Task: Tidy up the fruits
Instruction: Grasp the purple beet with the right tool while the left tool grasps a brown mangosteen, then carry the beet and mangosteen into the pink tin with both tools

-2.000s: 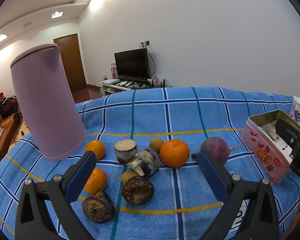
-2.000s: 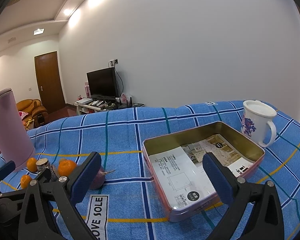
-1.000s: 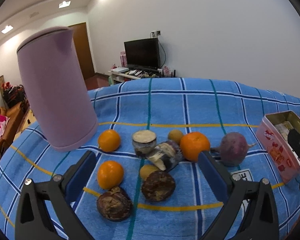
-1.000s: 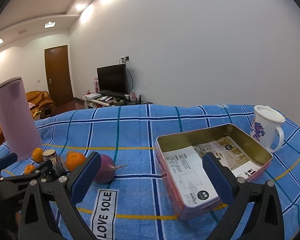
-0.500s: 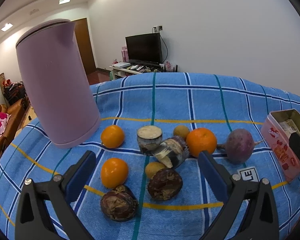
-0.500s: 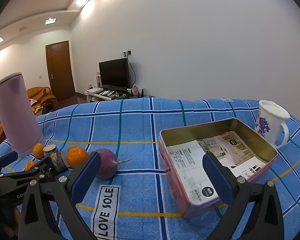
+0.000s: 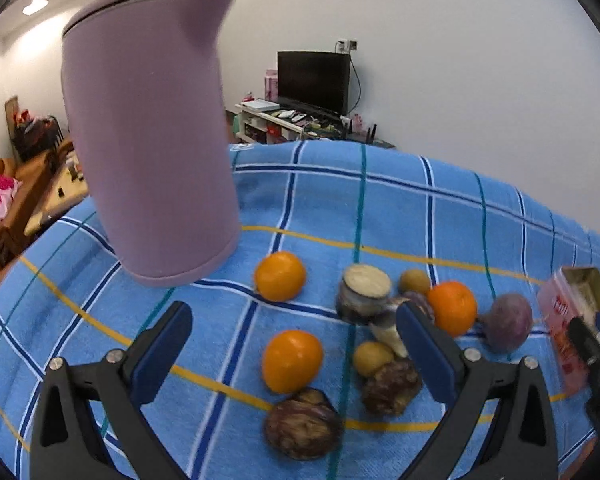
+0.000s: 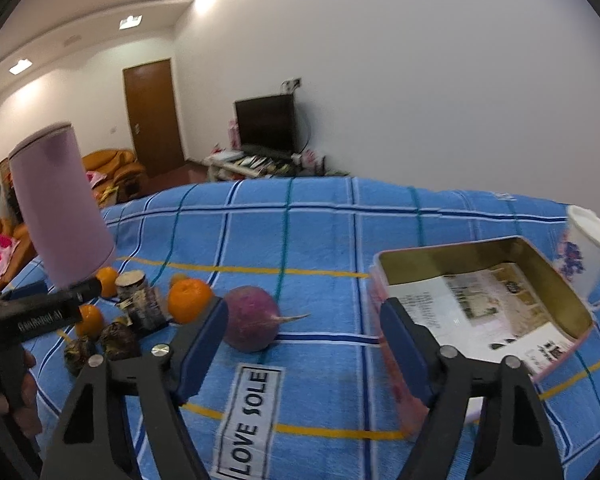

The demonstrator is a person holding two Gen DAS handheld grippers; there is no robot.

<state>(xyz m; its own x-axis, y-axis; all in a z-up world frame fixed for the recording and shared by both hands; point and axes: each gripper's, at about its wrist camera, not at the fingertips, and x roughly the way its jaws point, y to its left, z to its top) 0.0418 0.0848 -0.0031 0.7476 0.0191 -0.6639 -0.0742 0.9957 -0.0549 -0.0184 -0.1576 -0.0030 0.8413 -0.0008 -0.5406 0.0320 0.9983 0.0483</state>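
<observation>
We've got the left tool [image 7: 292, 354] wide, nothing held, w/ the near orange [image 7: 292, 360] btwn its fingers. Right tool [image 8: 302, 346] is closing, empty, just by the purple root [image 8: 250, 324]. Risk: round fruit rolls on the soft cloth, or left knocks the tall pink jug [image 7: 152, 136] close by. Tin [image 8: 556, 272] holds only paper, no fruit yet; can't see inside the mug [image 8: 588, 252].

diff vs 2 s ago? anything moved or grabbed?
Both views slid left along the blue plaid cloth. The left tongs now frame the near orange, jaws open. The right tongs sit before the purple round radish, jaws closing with nothing between them. Nothing grabbed; the fruit, lilac kettle and open pink tin stayed put.
</observation>
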